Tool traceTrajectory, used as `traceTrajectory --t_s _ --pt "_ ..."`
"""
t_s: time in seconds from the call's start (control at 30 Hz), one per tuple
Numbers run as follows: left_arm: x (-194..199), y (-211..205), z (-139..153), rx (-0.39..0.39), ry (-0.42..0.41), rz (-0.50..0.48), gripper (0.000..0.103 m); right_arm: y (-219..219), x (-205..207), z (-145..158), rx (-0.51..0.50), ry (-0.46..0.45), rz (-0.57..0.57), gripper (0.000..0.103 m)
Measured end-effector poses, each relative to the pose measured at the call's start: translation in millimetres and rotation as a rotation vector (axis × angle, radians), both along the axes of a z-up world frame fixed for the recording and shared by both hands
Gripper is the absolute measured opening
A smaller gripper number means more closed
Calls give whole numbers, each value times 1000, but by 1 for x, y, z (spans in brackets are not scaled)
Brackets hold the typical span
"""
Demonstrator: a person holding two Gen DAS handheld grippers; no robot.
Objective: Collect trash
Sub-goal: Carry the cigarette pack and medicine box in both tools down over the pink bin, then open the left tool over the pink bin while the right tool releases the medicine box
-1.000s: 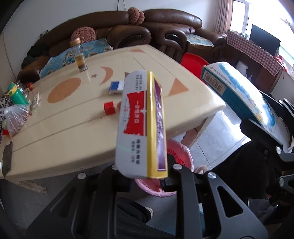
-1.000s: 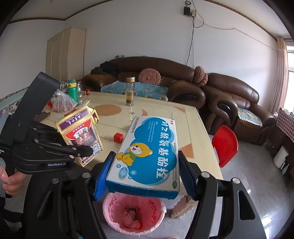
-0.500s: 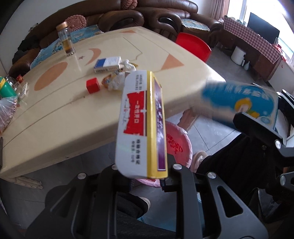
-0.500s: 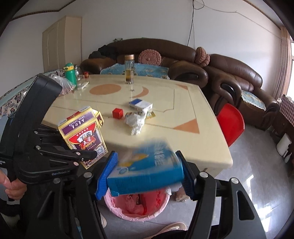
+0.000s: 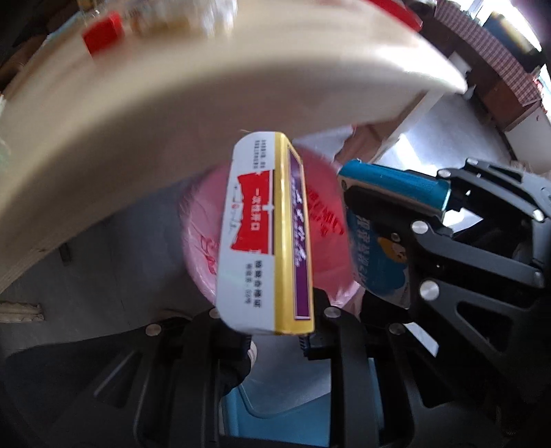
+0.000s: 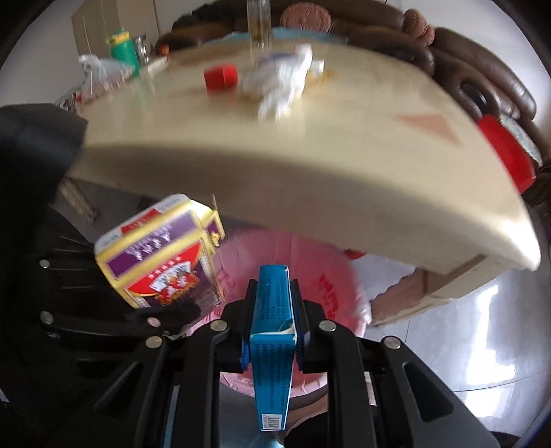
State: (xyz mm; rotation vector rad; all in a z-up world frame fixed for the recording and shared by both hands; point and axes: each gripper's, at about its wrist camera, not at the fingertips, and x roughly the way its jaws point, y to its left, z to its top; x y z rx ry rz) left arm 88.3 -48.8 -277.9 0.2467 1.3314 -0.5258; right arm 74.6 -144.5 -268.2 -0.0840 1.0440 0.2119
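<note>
Item: left gripper [image 5: 275, 331] pinching card box [image 5: 265, 234]; right gripper [image 6: 272, 331] pinching blue carton [image 6: 272, 344], both hanging over pink bin [image 6: 337, 293]. Risk: boxes colliding, or striking the rim, dropping outside.

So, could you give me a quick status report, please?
Left gripper shut on card box. Right gripper shut on blue box. Both above pink bin; nothing blocking.

I could not read the smeared items on the counter [image 6: 310, 144]: crumpled white litter [image 6: 279, 82] beside the red cube [image 6: 220, 77] was blurred, and the bottle [image 6: 259, 20] behind them was cut off.
</note>
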Motion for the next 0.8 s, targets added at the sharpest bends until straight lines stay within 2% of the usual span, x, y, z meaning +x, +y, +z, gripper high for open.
traceTrajectory --t_s 0.1,0.37,0.6,0.8 --pt "12 -3 -22 5 59 11 21 0 6 -15 5 40 7 18" --pt "28 -11 -54 2 139 38 21 -16 26 -52 58 131 -10 18" --pt "29 -11 -89 38 215 66 21 -25 44 -76 101 199 -31 18" --pt "31 -24 -106 78 248 65 21 -24 50 -89 110 239 -30 18"
